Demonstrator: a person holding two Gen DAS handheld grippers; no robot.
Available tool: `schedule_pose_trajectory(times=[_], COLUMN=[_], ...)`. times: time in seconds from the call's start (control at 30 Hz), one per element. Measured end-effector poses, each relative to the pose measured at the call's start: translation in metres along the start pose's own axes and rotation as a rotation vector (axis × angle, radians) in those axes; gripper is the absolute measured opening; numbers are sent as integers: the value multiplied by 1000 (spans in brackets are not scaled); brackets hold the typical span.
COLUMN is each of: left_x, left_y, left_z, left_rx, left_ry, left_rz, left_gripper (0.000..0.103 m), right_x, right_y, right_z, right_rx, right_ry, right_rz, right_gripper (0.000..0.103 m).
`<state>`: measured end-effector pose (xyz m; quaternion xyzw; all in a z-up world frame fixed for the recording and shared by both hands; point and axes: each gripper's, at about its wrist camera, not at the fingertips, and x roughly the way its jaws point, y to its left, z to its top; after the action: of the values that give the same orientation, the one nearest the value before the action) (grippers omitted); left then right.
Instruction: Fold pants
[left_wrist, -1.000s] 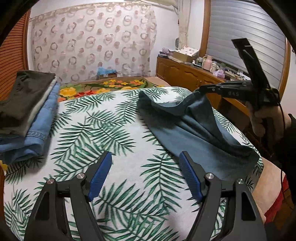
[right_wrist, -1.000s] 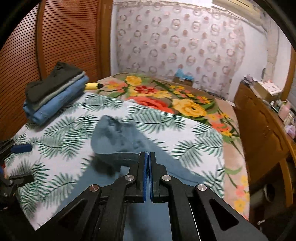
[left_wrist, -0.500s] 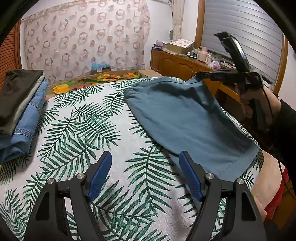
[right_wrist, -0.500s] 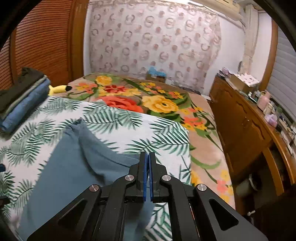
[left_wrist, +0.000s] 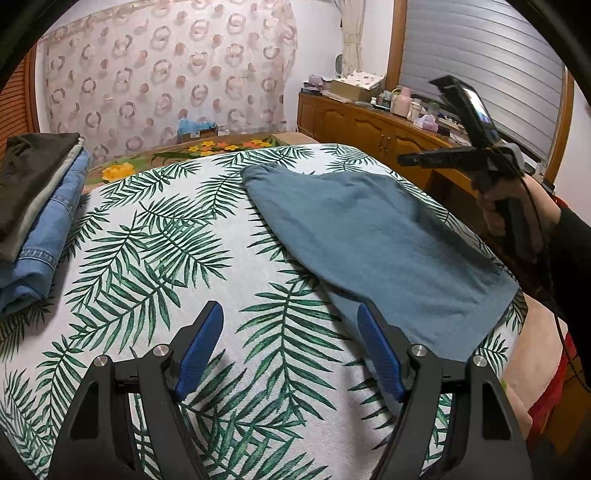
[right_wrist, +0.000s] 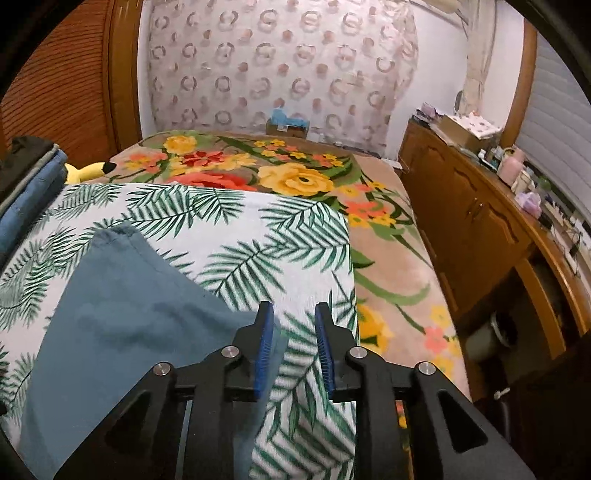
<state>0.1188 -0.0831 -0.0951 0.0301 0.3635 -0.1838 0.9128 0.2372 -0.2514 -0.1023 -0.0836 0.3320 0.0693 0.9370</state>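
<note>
Lowered since a second ago, the blue pants (left_wrist: 373, 240) now lie flat on the bed (left_wrist: 155, 236); right gripper (right_wrist: 291, 343) fingers are opening to release them, left gripper (left_wrist: 288, 347) fingers wide, empty.

A stack of folded clothes (left_wrist: 35, 218) is seen at nine o'clock on the palm-leaf sheet (left_wrist: 177, 251); a wooden sideboard (right_wrist: 476, 229) at three o'clock.

Right hand-held gripper (right_wrist: 293, 349): jaws opening, nothing between them.
Pants (right_wrist: 122, 317): flat on the bed (right_wrist: 236, 229), just left of the jaws.
</note>
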Motion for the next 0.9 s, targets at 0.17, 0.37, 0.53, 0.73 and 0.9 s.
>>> schedule_pose_trajectory(times=[0.17, 0.37, 0.53, 0.73, 0.9], left_x=[0, -4, -7, -8, -5], left_y=[-6, -16, -26, -40, -49], left_z=[-1, -4, -8, -15, -21], left_rx=[11, 23, 37, 54, 64], left_ry=[9, 27, 48, 72, 103], left_rz=[-12, -62, -106, -155, -173], left_gripper=[76, 76, 67, 57, 53], right_x=[-36, -86, -117, -136, -136], right_y=[1, 1, -4, -9, -9], right_z=[-29, -77, -108, -125, -134], right_rx=[-10, 13, 28, 42, 67], right_ry=[-1, 1, 8, -8, 3], right_rz=[60, 129, 160, 169, 192], right_gripper=[24, 25, 25, 25, 25])
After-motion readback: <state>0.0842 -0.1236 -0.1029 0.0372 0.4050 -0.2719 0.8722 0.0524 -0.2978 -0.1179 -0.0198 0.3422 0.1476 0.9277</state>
